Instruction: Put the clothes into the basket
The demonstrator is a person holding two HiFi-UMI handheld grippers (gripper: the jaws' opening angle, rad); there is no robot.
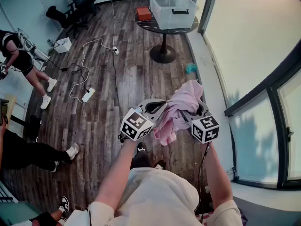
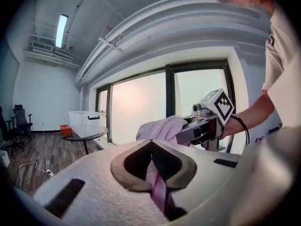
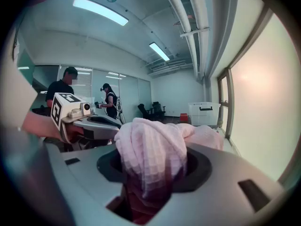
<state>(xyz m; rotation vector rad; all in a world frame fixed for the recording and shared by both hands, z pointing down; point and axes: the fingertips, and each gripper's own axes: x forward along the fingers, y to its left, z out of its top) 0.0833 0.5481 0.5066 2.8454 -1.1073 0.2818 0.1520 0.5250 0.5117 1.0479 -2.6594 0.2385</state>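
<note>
A pink garment (image 1: 181, 108) hangs bunched in the air between both grippers, over the wood floor. My left gripper (image 1: 157, 109) is shut on a thin fold of the pink garment (image 2: 159, 185), pinched between its dark pads. A thick wad of the pink garment (image 3: 150, 154) fills my right gripper (image 1: 199, 109), which is shut on it. Across the left gripper view, the right gripper (image 2: 200, 126) appears with cloth spilling over it. The basket, a clear plastic bin (image 1: 171, 7), stands on a round table far ahead; the clear plastic bin (image 2: 87, 121) (image 3: 203, 113) shows in both gripper views.
The round black table (image 1: 143, 23) also bears an orange box (image 1: 144, 13). A teal item (image 1: 191, 68) lies by the window wall on the right. Cables and power strips (image 1: 88, 94) trail on the floor. Office chairs (image 1: 77, 6) and people (image 1: 21, 55) are at the left.
</note>
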